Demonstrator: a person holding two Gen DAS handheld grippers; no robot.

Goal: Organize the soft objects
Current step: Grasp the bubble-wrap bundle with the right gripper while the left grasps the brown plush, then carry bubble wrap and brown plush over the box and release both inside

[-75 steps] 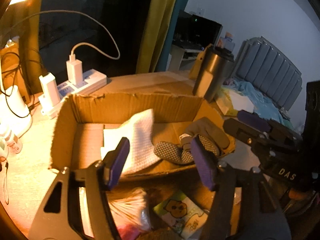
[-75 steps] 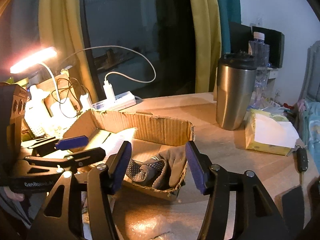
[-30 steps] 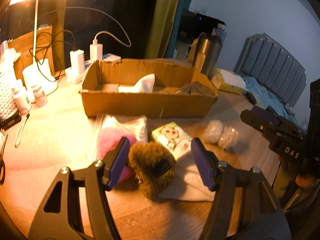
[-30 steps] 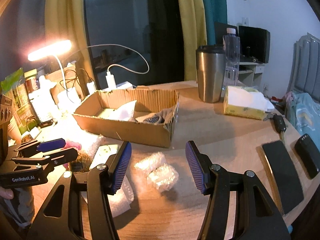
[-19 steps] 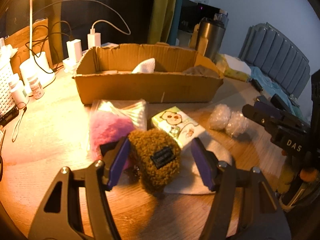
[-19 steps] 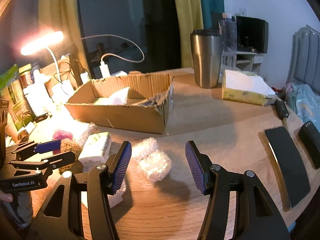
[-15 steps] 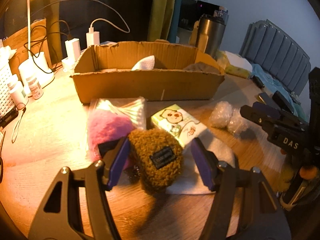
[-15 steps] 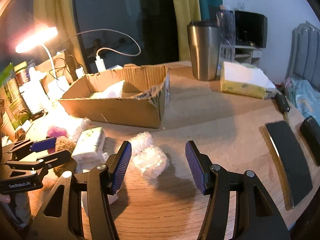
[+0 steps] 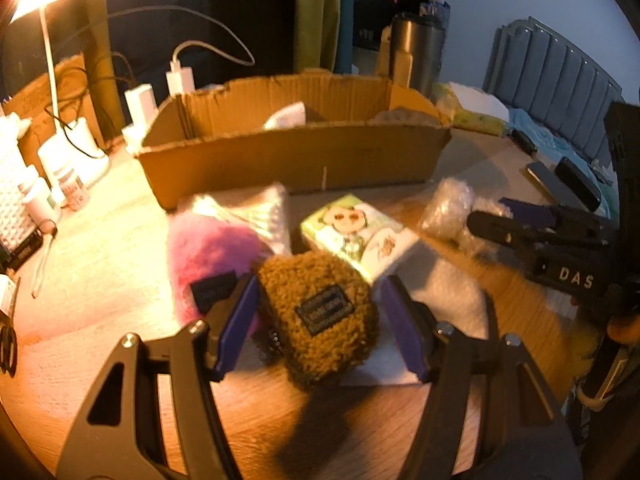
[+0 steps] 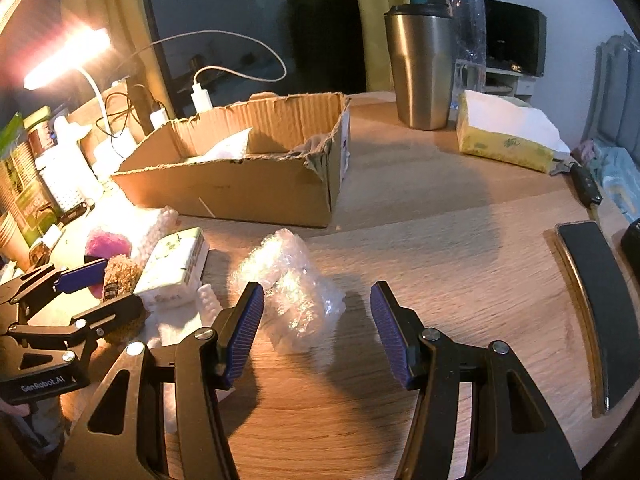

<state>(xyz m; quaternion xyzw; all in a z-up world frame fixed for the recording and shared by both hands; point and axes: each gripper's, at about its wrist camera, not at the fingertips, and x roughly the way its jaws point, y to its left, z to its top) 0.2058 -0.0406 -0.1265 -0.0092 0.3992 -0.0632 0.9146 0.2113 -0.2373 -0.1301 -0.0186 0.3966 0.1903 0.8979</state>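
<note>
A brown fuzzy pouch (image 9: 320, 316) with a black label lies on a white cloth (image 9: 448, 304) on the table. My left gripper (image 9: 320, 320) is open with its jaws on either side of the pouch. A pink fuzzy pouch (image 9: 208, 252), a tissue pack (image 9: 356, 232) and a clear bag of cotton swabs (image 9: 256, 212) lie beside it. My right gripper (image 10: 316, 328) is open just behind a wad of bubble wrap (image 10: 288, 284). The cardboard box (image 10: 240, 184) behind holds a white cloth (image 10: 228, 146) and a glove.
A steel tumbler (image 10: 420, 68), a water bottle (image 10: 470, 40) and a yellow tissue box (image 10: 504, 136) stand behind the box on the right. Phones (image 10: 600, 304) lie at the right edge. A lamp (image 10: 68, 58), chargers and bottles crowd the left.
Both grippers pulled back from over the box and dropped toward the table. The left one moved in around the brown pouch, the right one closer to the bubble wrap.
</note>
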